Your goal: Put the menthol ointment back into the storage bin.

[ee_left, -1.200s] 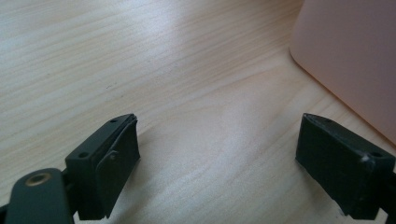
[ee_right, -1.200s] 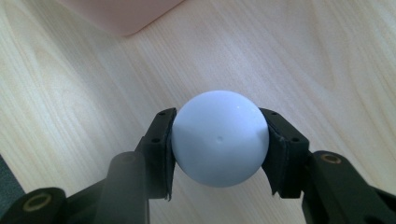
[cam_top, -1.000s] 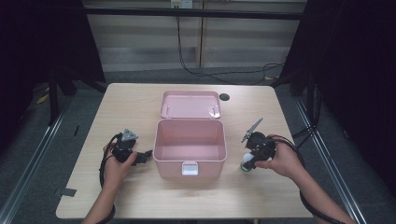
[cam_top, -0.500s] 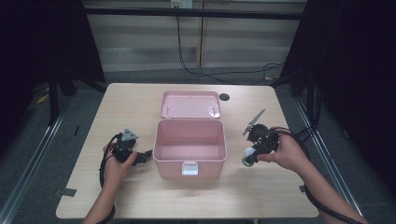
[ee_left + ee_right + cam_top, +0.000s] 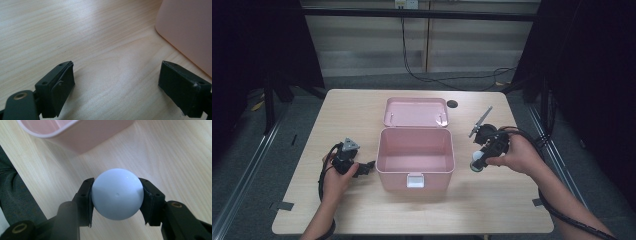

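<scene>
Item: pale blue ball (image 5: 117,194), sitting clamped between the fingers of the right gripper (image 5: 478,162), hanging above the desk (image 5: 512,200) just right of the pink box (image 5: 415,159). Box standing open, lid (image 5: 416,111) lying back behind it. Left gripper (image 5: 117,85) resting on the desk left of the box, fingers (image 5: 58,87) gaping wide, gripping nothing.

A smooth pale-blue ball (image 5: 117,194), round and matte with a tiny dimple, is pinched on both sides, lifted off the wood at about four o'clock from the open pink box (image 5: 415,159), lid (image 5: 416,111) thrown back.
</scene>
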Demonstrator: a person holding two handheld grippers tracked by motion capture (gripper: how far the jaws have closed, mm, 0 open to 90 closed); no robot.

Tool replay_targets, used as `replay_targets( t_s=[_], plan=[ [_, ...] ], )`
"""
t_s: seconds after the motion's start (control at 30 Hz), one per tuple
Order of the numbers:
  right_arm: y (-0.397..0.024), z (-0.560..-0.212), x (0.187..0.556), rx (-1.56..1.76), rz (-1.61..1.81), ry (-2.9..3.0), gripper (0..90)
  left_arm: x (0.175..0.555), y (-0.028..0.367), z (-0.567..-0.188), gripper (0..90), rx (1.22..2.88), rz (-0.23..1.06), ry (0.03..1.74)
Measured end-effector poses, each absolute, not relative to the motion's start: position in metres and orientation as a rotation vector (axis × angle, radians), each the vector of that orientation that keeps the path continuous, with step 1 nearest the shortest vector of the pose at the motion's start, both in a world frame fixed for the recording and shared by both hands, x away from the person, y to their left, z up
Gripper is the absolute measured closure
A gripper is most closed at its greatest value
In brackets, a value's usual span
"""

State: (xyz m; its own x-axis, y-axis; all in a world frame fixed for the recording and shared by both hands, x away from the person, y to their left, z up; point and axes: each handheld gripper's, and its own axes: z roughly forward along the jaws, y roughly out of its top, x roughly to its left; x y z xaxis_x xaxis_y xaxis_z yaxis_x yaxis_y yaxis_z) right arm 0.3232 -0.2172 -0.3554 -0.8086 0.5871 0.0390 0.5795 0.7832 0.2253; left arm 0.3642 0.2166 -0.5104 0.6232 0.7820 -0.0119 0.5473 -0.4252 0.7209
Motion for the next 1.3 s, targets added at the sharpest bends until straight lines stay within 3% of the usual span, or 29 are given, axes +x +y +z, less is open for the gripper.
replay_targets(
  t_s=[1.3],
  plan=[
    [-0.186, -0.294, 0.356, 0.938, 0.312, 2.935, 50.8, 0.364, 0.217, -0.51, 12.6, 2.141, 0.422, 1.036]
  ],
)
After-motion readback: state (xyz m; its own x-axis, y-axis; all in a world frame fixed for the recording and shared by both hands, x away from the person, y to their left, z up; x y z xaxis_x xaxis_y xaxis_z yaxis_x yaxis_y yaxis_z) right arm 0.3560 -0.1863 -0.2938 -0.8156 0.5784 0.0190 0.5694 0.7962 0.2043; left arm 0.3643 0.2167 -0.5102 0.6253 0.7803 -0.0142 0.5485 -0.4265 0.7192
